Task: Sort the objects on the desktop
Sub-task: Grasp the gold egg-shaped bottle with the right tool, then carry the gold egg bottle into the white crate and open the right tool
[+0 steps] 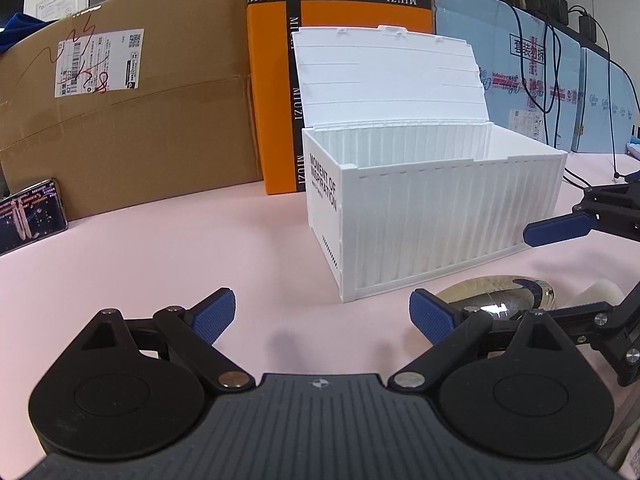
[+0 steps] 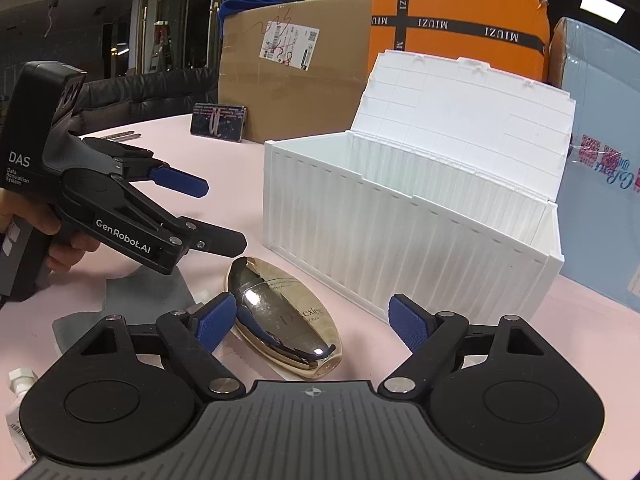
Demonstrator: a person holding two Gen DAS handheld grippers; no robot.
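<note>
Right hand-held gripper: nearest the right wrist camera; jaws spread wide, blue pads apart, nothing held. Its left pad lies just beside the golden bottle; contact cannot be told.
Golden bottle: glossy oval cosmetic bottle lying on its side on the table, between the right hand-held gripper's fingers and closer to the left one, just in front of the white box. In the left wrist view it shows partly behind that gripper's right finger.
Left hand-held gripper: jaws wide open, nothing between the pads, above bare table. In the right wrist view it appears at left, gripped by a hand, marked "GenRobot.AI" and "DAS".
White box: container-style ribbed storage box, lid hinged up at the back, standing on the table; side text reads "MOMENT OF INSPIRATION". Interior contents cannot be seen.
Table: pale pink surface carrying all items.
Grey cloth: flat piece beneath the left hand-held gripper, near the bottle.
White tube: partly visible at the lower left edge of the right wrist view.
Phone: screen lit, leaning against the brown carton.
Brown carton: large, with a shipping label, behind the table's working area.
Orange box: marked "MIUZI", directly behind the white box.
Blue carton: right of the orange box, with cables hanging before it.
</note>
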